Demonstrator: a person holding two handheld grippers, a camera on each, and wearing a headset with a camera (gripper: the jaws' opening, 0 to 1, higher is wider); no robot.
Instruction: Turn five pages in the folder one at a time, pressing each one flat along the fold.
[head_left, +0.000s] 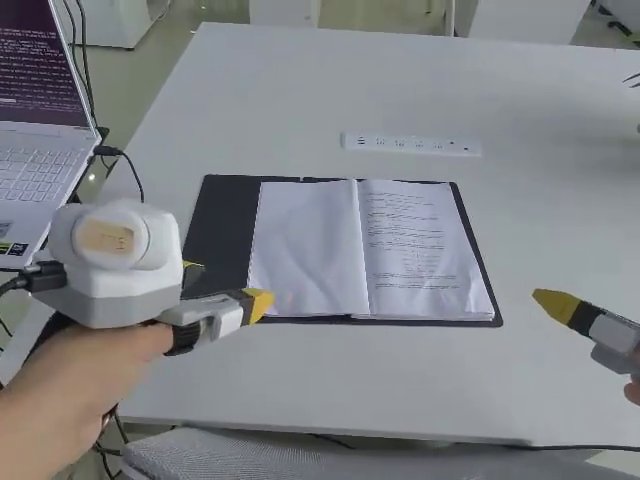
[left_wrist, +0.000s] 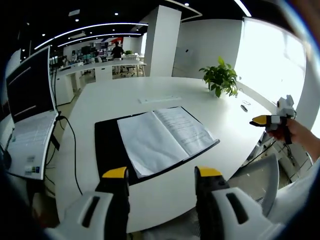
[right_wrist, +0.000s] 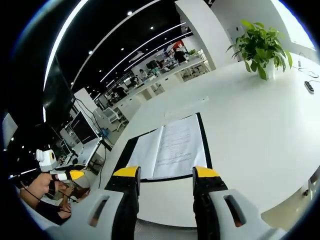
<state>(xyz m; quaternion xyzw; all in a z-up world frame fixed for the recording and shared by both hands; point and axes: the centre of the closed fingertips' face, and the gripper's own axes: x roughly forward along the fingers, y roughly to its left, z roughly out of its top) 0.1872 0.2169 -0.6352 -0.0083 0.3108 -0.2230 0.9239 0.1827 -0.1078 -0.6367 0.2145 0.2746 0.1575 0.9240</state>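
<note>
Open folder (head_left: 355, 250) lies flat near the front edge of the worktop (head_left: 330, 90); left hand-held gripper (left_wrist: 161, 173) released, jaws apart, near its front-left corner; right hand-held gripper (right_wrist: 166, 172) released, off its right side, apart from it

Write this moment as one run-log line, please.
folder open on table | pages lying flat | left gripper open, before folder's left side | right gripper open, off to folder's right

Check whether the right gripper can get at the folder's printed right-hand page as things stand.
Probably yes. The right gripper hangs open off the right edge of the folder, with only bare table between it and the printed page, and nothing lies on that page.
</note>
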